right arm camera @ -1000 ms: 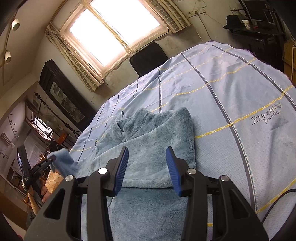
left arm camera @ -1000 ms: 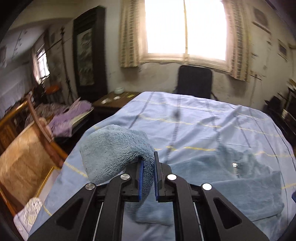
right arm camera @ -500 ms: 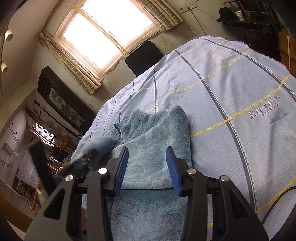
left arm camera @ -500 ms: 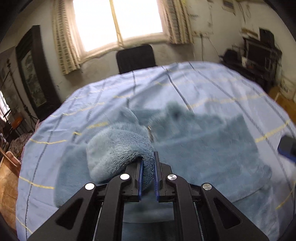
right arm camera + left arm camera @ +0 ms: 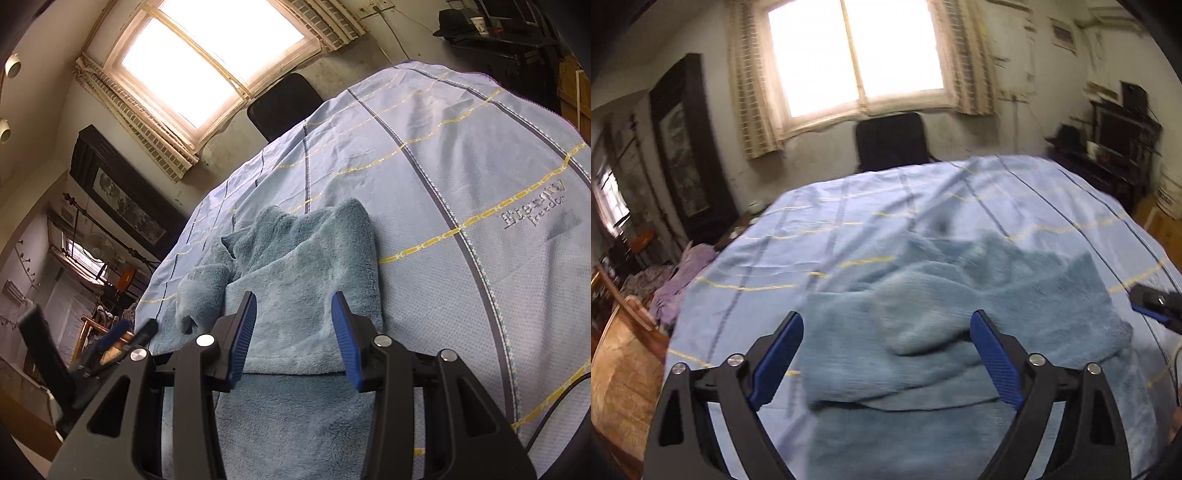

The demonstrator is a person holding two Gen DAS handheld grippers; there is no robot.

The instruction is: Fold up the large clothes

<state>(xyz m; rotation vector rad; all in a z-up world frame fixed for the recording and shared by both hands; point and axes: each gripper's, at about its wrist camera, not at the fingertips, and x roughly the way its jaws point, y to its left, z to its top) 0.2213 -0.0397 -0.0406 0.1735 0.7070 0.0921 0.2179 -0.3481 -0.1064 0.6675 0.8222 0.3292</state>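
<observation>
- Spreading across nearly the whole room, the bed [image 5: 461, 155] is wearing a pale blue sheet [image 5: 849, 236] with yellow and dark stripes, and it is carrying all the work.
- Lying on that sheet, toward the near edge, the fluffy blue garment [image 5: 303, 266] is showing its collar end pointing toward the window [image 5: 857, 55] and the dark chair [image 5: 890, 142].
- Sitting folded over the body from the right, one side panel is looking neat along its straight edge.
- Resting across the chest on the other side, the sleeve [image 5: 923, 325] is looking bunched rather than flat, so I judge the side folds nearly done but needing a smoothing.
- Remaining, to my eye, is the fold bringing the lower half up to the collar.
- Hovering over the near part of the garment, the right gripper [image 5: 293, 338] is standing wide and gripping nothing.
- Hanging above the sleeve, the left gripper [image 5: 886, 362] is spread very wide and is also carrying nothing.
</observation>
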